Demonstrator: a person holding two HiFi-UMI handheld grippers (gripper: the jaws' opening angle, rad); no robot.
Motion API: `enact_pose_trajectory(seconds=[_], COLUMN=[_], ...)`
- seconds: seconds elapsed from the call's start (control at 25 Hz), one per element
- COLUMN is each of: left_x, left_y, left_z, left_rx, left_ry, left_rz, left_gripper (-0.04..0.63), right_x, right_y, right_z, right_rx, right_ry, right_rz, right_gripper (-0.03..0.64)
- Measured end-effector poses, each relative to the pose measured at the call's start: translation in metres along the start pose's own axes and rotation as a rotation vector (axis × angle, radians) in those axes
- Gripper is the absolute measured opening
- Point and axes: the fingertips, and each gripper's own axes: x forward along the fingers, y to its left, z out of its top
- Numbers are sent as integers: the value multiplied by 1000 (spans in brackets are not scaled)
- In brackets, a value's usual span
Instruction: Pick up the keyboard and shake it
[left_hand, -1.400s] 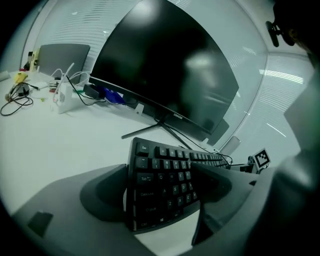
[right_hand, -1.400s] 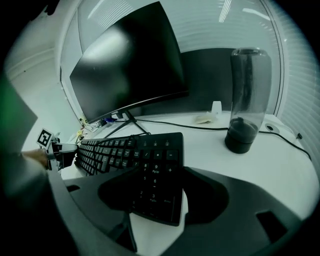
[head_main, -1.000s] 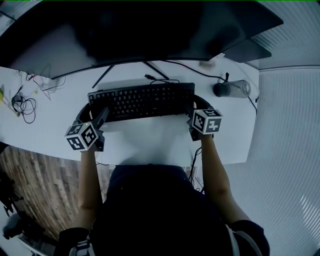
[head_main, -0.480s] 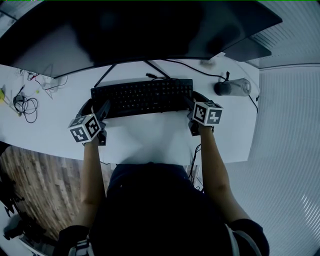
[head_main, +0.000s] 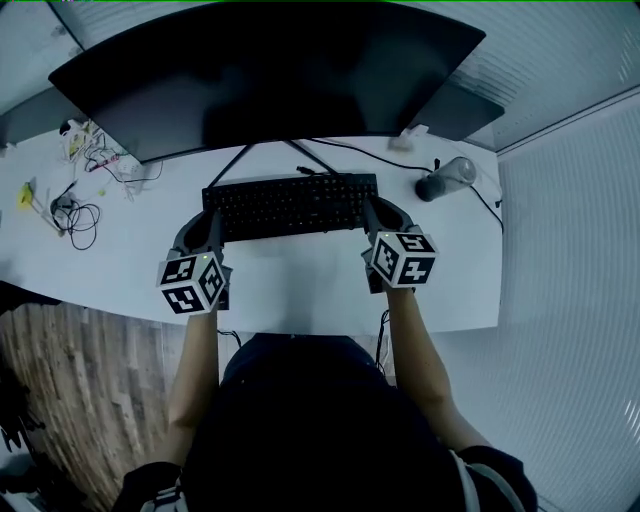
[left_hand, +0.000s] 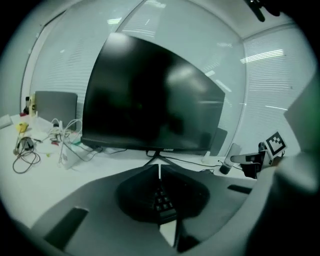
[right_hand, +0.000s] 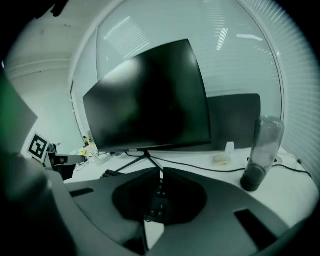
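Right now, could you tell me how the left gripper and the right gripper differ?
The left gripper pinches the left end of the keyboard; the right gripper, its right end. The left gripper is nearer the cables; the right gripper is nearer the bottle. Shared: both pairs of jaws have just been closing and are shut on the keyboard.

Pretty clearly an office workstation. There's a long white desk (head_main: 300, 290) with a big dark monitor (head_main: 270, 70) on a splayed stand, and a black keyboard (head_main: 290, 203) right in front of the monitor. Left of the monitor is the usual tangle of cables (head_main: 78, 213) and small clutter. To its right are a bottle (head_main: 447, 178) and a cord trailing across the desk. Behind the monitor it's all white slatted blinds (left_hand: 270, 65). Below and left of the monitor, past the desk edge, you get wood-pattern floor (head_main: 80, 400).
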Motion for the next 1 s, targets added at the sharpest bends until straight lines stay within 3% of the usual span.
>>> enact_pose_trajectory(seconds=[0.36,0.56,0.8,1.0], left_x=[-84,-118,-163,-178], left_y=[-67,-97,-114,-119], left_z=[123,173,203,204], left_rx=[172,219,272,287], left_ry=[-278,-411,-515,-542], left_rz=[-38,-65,-69,-80], left_gripper=[23,23,23,23], right_x=[-87,-140,-180,-188], right_y=[86,115,138,142], right_z=[114,173,197,191], right_rx=[-169,-230,-259,-275], right_ry=[-344,-530,-640,-661], right_rz=[10,6,-14,-46], right_gripper=[28,28,28,28])
